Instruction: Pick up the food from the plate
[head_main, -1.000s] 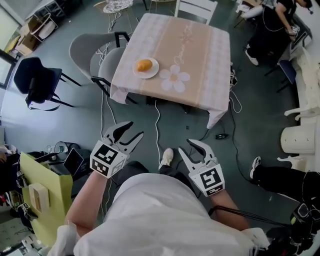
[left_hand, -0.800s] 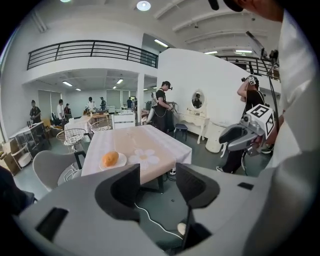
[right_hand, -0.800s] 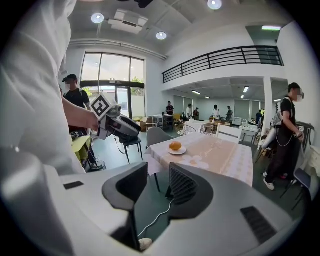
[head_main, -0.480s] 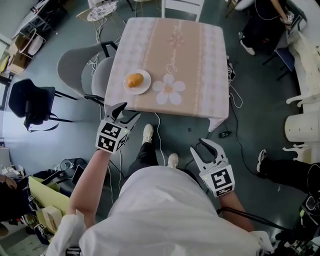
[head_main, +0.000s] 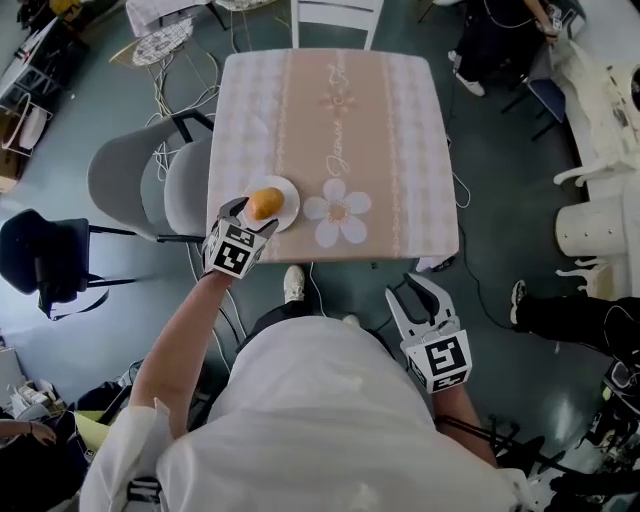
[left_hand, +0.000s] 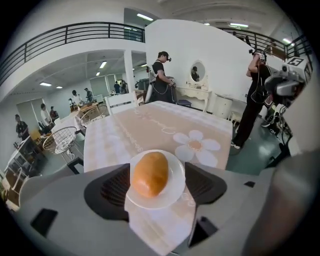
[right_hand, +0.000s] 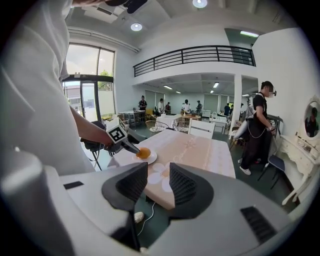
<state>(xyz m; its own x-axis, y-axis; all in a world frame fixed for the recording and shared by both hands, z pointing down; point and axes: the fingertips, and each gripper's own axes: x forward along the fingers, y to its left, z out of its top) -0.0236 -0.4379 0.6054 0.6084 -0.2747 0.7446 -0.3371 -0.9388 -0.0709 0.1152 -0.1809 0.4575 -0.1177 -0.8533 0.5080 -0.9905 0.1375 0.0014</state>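
An orange bun (head_main: 264, 203) lies on a small white plate (head_main: 289, 196) at the near left corner of the table (head_main: 400, 130) with the pink flowered cloth. My left gripper (head_main: 250, 215) reaches over that corner. Its jaws are opening and stand wide on either side of the bun (left_hand: 149, 172) and plate (left_hand: 175, 175), and the pads (left_hand: 112, 187) do not touch the bun. My right gripper (head_main: 420, 293) hangs low off the table's near edge, open with nothing between its fingers. From the right gripper view, the bun (right_hand: 143, 153) shows just past the left gripper's tips.
Two grey chairs (head_main: 150, 185) stand at the table's left side and a white chair (head_main: 335, 15) at its far end. A black chair (head_main: 40, 260) is further left. Cables run on the floor under the table. White furniture (head_main: 600, 100) and people stand at the right.
I have walked up to the table, which now lies closer. My left gripper has reached forward to the plate and its jaws have spread. The right gripper stays low by my body.
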